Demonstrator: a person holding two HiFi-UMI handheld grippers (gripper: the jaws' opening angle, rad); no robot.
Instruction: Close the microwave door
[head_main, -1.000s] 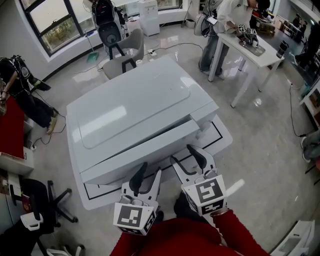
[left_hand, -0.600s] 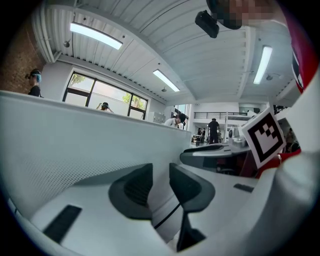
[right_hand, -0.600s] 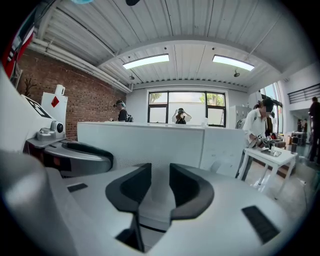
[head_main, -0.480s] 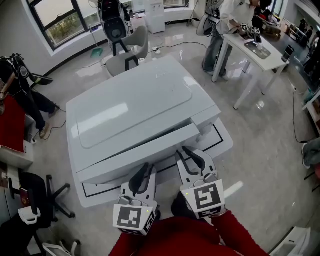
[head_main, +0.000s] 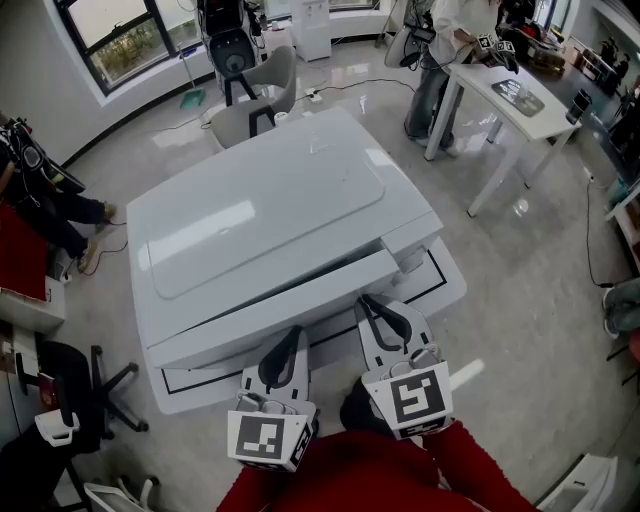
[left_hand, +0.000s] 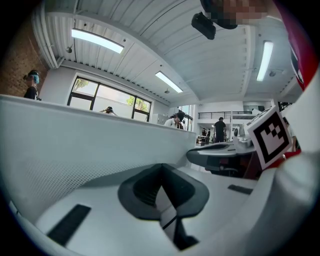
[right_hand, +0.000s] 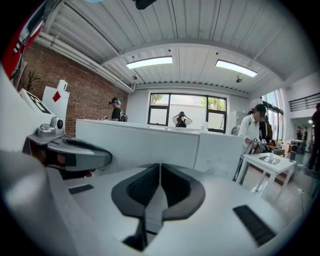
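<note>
Surrounding microwave (head_main: 270, 220): chair (head_main: 262, 92), white table (head_main: 545, 122).

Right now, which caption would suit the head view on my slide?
Left tongs and right tongs, both shut and empty, point at the front door of a large white microwave.

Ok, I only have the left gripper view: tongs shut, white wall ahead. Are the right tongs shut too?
Observer: Yes, the right tongs are shut, with nothing between them.
Operator: And that white wall?
Observer: The head view shows it is the door of the microwave, with a dark gap behind it, wider at the right.
Operator: Where on it am I aimed?
Observer: The left tongs point at about the door's middle, the right tongs near its right end.
</note>
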